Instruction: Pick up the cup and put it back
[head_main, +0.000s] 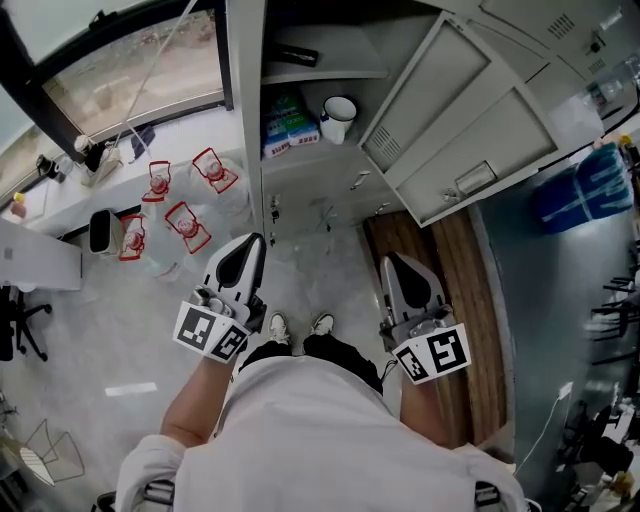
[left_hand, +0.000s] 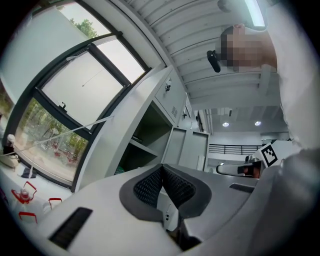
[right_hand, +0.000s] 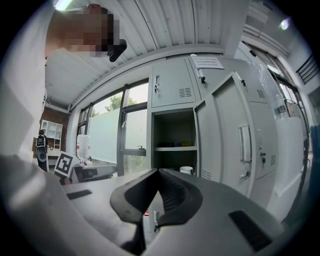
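Left tool (left_hand: 162, 166) and right tool (right_hand: 159, 171) are hanging clenched, empty; the cup (head_main: 338, 118) is standing ahead, seemingly nearer the right tool.

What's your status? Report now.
Left gripper shut, empty. Right gripper shut, empty. Cup on cabinet shelf, door open. Nothing blocking.

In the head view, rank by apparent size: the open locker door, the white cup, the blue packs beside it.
1. Open locker door, by far the largest.
2. Blue packs.
3. White cup, only slightly smaller.
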